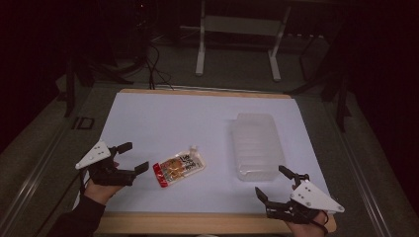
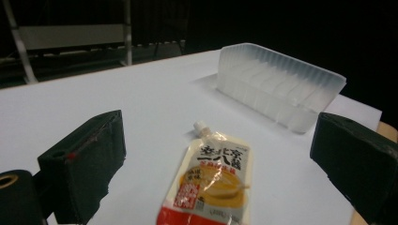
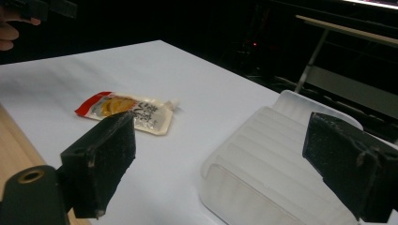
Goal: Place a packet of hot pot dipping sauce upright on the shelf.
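Observation:
A spouted food pouch (image 1: 178, 167) with a red bottom and yellow picture lies flat on the white table sheet (image 1: 163, 123), left of centre. Its spout points toward the far right. My left gripper (image 1: 134, 156) stands open just left of the pouch, apart from it; in the left gripper view the pouch (image 2: 213, 183) lies between and ahead of the wide jaws. A clear ribbed plastic tray (image 1: 254, 145) lies upside down at the right. My right gripper (image 1: 274, 182) is open at the table's front right, just short of the tray (image 3: 277, 178).
The wooden table edge (image 1: 197, 222) runs along the front. Beyond the table stand white metal frame legs (image 1: 200, 49) and dark cables on a grey floor. The pouch (image 3: 129, 111) also shows far left in the right gripper view, with a hand (image 3: 9, 33) at the top left.

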{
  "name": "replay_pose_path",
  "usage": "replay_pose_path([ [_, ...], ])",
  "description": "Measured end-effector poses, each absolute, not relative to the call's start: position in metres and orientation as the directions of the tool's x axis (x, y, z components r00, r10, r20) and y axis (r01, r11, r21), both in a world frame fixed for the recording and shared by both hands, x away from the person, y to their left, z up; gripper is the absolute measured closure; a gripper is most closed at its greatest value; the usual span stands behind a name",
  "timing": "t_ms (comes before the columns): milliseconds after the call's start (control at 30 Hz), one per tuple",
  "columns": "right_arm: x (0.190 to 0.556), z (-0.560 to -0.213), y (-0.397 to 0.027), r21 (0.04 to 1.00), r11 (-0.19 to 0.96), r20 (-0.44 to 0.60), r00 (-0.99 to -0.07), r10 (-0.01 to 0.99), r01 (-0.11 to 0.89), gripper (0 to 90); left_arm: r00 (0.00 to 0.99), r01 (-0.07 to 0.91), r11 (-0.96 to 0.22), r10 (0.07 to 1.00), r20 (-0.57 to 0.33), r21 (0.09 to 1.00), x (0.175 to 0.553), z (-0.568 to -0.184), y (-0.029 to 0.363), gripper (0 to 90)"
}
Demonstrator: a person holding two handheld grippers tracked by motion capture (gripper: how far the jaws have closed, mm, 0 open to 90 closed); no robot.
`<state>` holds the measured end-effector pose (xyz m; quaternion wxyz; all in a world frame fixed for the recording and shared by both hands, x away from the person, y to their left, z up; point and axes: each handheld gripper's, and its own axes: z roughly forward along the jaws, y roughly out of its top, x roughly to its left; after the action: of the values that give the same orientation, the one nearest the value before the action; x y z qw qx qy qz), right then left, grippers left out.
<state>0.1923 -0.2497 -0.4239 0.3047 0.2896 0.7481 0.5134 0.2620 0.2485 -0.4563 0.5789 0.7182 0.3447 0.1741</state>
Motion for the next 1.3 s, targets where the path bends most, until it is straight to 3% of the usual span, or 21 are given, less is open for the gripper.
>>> replay_pose_path([
  [567,0.193,-0.425,-0.248,0.934,0.324,-0.151,-0.658,0.738,0.149,10.0,0.772,0.336,-0.238,0.625,-0.121,0.911,0.315,-0.466,0.205,4.7],
  [1000,0.195,-0.427,-0.247,0.929,0.334,-0.147,-0.67,0.728,0.158,10.0,0.815,0.315,-0.348,0.575,-0.064,0.883,0.346,-0.47,0.171,6.6],
  [1300,0.196,-0.428,-0.247,0.927,0.336,-0.139,-0.676,0.724,0.168,10.0,0.83,0.33,-0.411,0.556,-0.053,0.85,0.367,-0.481,0.15,15.0],
])
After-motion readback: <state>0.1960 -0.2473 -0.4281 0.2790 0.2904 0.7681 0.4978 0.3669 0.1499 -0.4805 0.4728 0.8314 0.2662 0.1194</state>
